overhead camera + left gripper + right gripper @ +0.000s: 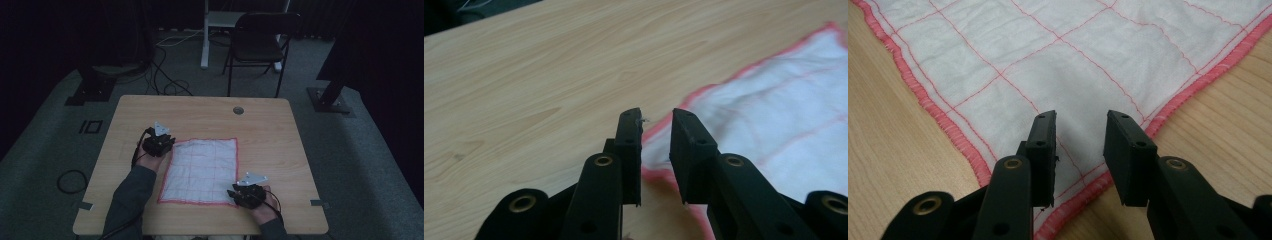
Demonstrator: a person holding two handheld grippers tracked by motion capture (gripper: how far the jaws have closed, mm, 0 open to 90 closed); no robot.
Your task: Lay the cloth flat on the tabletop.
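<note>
Cloth [202, 170] lies flat mid-table [150, 107], white woven with thin red grid and a fuzzy red stitched hem, near-square, slightly longer toward you.

Your left gripper [656, 122] sits at the cloth's far-left corner: jaws apart with a narrow gap, hem edge lying on the wood between them, pads not pressing.

Your right gripper [1080, 132] is at the cloth's near-right corner, jaws apart over the hem, nothing pinched.

Each hand has its own diagonal corner right ahead of its tips; cloth looks thin and limp, so it likely needs a low pinch.
</note>
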